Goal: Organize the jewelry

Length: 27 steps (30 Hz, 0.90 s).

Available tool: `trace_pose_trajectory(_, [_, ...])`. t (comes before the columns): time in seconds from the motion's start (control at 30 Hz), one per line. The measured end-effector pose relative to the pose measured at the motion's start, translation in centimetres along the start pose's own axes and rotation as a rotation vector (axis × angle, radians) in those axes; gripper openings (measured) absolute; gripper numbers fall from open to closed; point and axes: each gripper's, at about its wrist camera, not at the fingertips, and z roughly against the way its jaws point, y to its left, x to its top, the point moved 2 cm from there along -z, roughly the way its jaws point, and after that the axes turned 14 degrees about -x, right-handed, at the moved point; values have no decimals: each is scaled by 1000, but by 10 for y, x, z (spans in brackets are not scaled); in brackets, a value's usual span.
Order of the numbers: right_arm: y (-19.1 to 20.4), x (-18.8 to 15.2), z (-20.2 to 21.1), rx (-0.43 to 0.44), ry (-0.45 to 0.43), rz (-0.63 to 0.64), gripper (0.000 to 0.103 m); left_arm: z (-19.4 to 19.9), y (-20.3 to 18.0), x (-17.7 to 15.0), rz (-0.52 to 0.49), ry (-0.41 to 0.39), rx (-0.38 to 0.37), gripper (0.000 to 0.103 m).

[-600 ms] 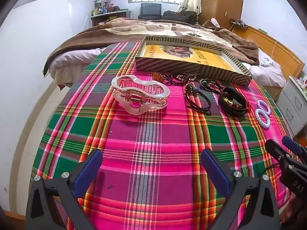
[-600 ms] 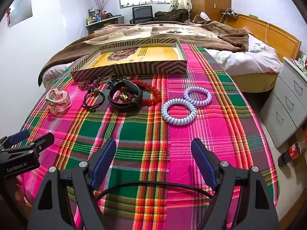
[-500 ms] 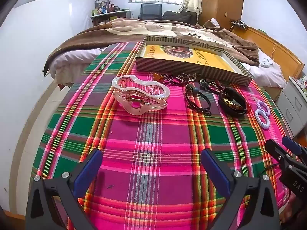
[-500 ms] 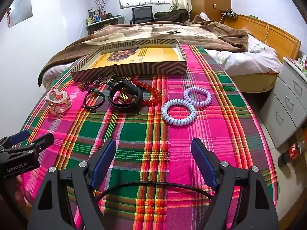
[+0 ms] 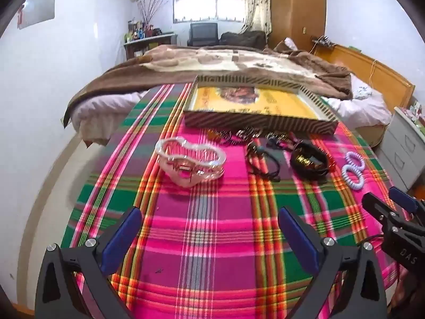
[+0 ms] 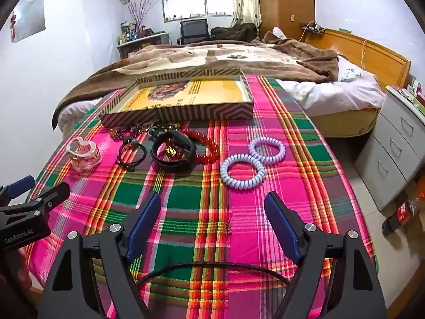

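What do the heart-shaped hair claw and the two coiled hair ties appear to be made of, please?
Hair claw: probably clear glossy plastic; the cloth shows through and its edges glint. Coiled hair ties: likely smooth plastic spiral cord, pale blue and lilac, with a slight sheen.

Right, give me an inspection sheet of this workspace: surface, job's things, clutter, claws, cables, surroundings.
Surface: plaid cloth over the table.
Job's things: striped tray at the far edge, with nothing seen in it; in front of it lie a clear hair claw clip, black hair ties, black bracelet, red bead bracelet and two spiral hair ties, touching each other.
Clutter: nothing seen.
Claws: left claw and right claw both open, holding nothing.
Cables: black cable at the right claw.
Surroundings: bed, drawers.
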Motion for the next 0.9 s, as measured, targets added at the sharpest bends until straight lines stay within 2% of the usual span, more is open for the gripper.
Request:
trace_pose_trajectory(0.33, [1,4,4,-6,-21,8,80,5,-7,4,2,-22,-56,103])
trace_pose_trajectory(0.43, [0,4,4,-7,-19,4,80,7,-10,3,-13,-28,-33,103])
trace_pose_trajectory(0.63, [0,4,5,-5,-22,6,80,9,-9,5,3,-28,-46,103])
trace_pose_trajectory(0.9, [0,5,7,-4,-25,4,80,13,-9,5,0,-37,-29,103])
